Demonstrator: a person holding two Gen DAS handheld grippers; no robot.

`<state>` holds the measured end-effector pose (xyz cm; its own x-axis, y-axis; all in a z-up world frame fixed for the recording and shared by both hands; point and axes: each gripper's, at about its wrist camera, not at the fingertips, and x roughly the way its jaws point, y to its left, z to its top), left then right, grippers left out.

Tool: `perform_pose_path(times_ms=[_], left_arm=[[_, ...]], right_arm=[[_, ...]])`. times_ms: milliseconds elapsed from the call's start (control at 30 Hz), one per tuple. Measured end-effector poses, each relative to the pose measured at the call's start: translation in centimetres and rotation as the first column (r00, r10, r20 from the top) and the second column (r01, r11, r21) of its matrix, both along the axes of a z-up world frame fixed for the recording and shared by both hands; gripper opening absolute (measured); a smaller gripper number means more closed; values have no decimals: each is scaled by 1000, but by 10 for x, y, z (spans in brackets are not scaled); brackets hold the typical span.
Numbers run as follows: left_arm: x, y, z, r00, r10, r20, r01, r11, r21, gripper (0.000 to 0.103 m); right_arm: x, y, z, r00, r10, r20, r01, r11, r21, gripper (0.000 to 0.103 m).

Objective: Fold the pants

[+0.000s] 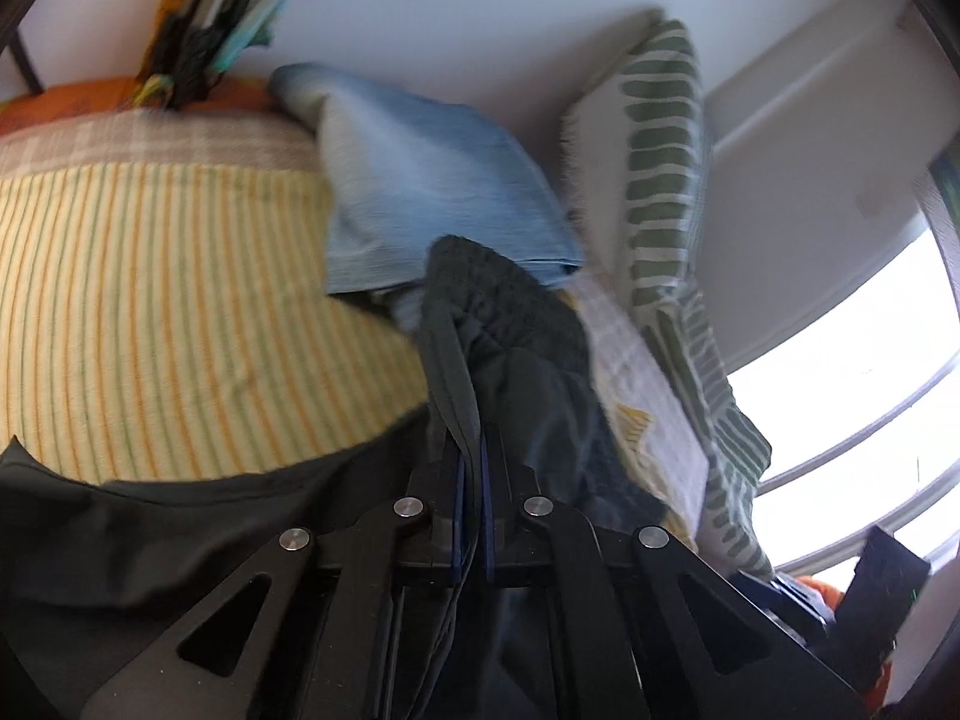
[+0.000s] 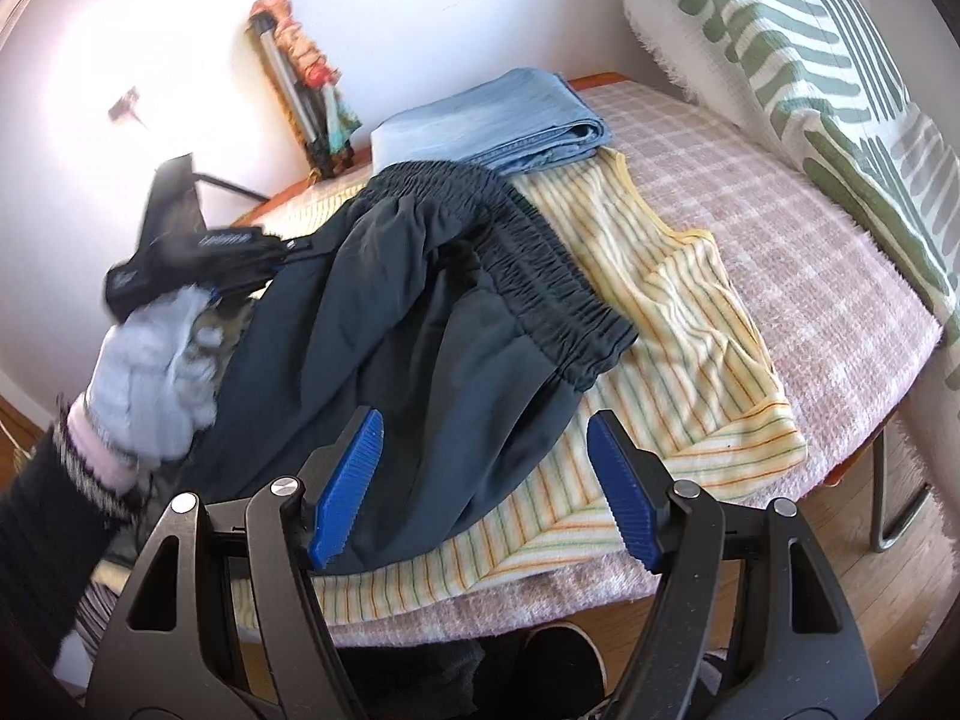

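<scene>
Striped cloth (image 2: 690, 324) bears crumpled dark pants (image 2: 420, 324).

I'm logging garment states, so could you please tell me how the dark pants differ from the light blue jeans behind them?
The dark pants are navy, rumpled and spread loosely; the light blue jeans are neatly folded flat. The dark pants are pinched in the left gripper; the jeans lie untouched. The pants show a gathered elastic waistband; the jeans show stacked folded edges. Both rest on the striped cloth.

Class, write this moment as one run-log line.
left gripper: shut on dark pants | right gripper: open, empty | folded jeans behind
</scene>
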<state>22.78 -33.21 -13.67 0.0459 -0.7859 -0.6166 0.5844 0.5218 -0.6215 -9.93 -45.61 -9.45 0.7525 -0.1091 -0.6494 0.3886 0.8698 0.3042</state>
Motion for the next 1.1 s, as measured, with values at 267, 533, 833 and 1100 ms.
perform_pose_path(times_ms=[267,533,833,1100], left_arm=[[-64,-16,21,986,-154,63,155,988,-26,2],[-112,-53,-3,961,-275,39,274,961,32,2],[-128,7,21,948,-262,180,231,958,172,34],[-169,77,-3,898,-330,290,196,891,409,34]], right_arm=[[18,-38,34,994,12,110,-24,994,104,73],[67,-86,17,997,3,81,-24,966,256,75],[83,-105,-32,998,-10,-61,27,961,275,68],[82,-111,-44,996,-18,-84,41,961,274,32]])
